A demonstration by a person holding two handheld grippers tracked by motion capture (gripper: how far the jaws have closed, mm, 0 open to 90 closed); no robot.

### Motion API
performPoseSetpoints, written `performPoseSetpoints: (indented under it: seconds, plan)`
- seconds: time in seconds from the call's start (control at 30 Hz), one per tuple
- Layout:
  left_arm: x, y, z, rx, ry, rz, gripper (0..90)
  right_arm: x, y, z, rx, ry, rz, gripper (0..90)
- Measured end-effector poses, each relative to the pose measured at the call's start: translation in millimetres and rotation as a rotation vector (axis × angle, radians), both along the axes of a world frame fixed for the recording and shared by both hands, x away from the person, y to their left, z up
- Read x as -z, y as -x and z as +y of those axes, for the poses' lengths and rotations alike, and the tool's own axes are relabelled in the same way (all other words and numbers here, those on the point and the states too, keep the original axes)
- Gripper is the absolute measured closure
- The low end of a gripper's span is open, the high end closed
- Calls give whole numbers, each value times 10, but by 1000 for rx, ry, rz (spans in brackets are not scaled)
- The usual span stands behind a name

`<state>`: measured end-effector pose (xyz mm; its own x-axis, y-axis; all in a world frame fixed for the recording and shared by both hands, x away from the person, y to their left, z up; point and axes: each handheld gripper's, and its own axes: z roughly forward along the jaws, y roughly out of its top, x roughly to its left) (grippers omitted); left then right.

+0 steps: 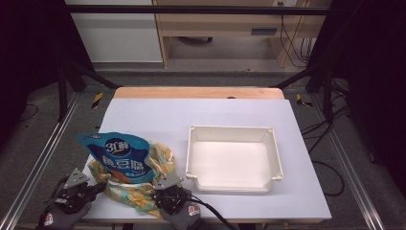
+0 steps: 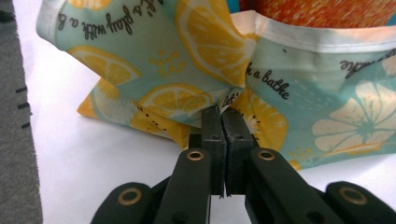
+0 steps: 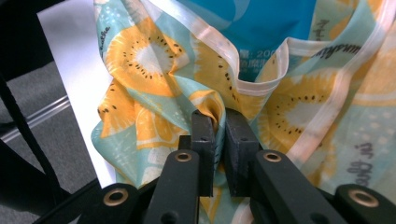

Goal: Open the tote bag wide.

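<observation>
Both grippers are clamped on the cloth bag [image 1: 139, 189] at the near left corner of the table [image 1: 158, 115]. The left gripper [image 2: 223, 112] has its jaws pressed together with a fold of the lemon-print fabric pinched at the tips; the right gripper [image 3: 217, 116] pinches a thicker bunch of the same fabric, jaws nearly together. In the high view the left gripper [image 1: 98, 187] sits at the bag's left edge and the right gripper [image 1: 160, 189] at its right edge, each held in a gloved hand. A blue snack pouch [image 1: 119, 155] stands half inside the bag, top sticking well out toward the far side. Step in hand, as I read it — holding the bag mouth on both sides, either to pull it down off the pouch or to spread it around the pouch; I can't tell which. Next move calls for keeping both pinches firm and moving the two hands together, so the thin fabric doesn't slip and the pouch doesn't tip. Count — one cloth bag, one pouch, one empty white tray [image 1: 194, 158] just right of the bag, two grippers.
</observation>
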<state>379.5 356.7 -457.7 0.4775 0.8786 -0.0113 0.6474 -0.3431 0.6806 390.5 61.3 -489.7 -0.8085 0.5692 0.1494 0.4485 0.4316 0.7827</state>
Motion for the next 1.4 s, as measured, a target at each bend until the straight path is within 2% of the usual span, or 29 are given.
performPoseSetpoints:
  seconds: [0.13,0.23,0.33,0.4,0.57,0.67,0.8,0.93,1.03,1.1,1.23,1.3,1.4]
  plan:
    - [11,-13,1,-5,4,12,891,2,-2,-3,-2,-2,-2,796]
    - [18,-23,3,-5,4,20,891,-23,2,-19,0,-8,-5,709]
    - [23,-32,2,-3,-1,27,891,-91,23,-73,-2,-41,-17,667]
    - [27,-34,0,-4,0,32,891,-168,51,-113,-7,-68,-30,662]
    - [31,-42,-5,-2,-8,40,891,-420,127,-132,-32,-128,-94,684]
    - [33,-43,-5,-1,-6,41,891,-544,137,-63,-41,-135,-124,689]
    - [35,-46,-1,1,-5,43,891,-636,100,20,-51,-161,-127,660]
    - [35,-47,1,0,-4,43,891,-699,115,-5,-46,-192,-137,631]
    - [34,-45,-2,-2,-4,42,891,-768,128,-53,-42,-230,-139,634]
    - [31,-43,-4,-2,-6,41,890,-813,133,-52,-39,-242,-146,675]
    - [26,-38,2,2,-4,36,888,-778,120,71,-47,-217,-140,823]
    - [22,-33,8,0,4,32,882,-677,108,164,-42,-182,-126,879]
    - [14,-25,23,-2,16,21,859,-498,78,234,-33,-117,-97,900]
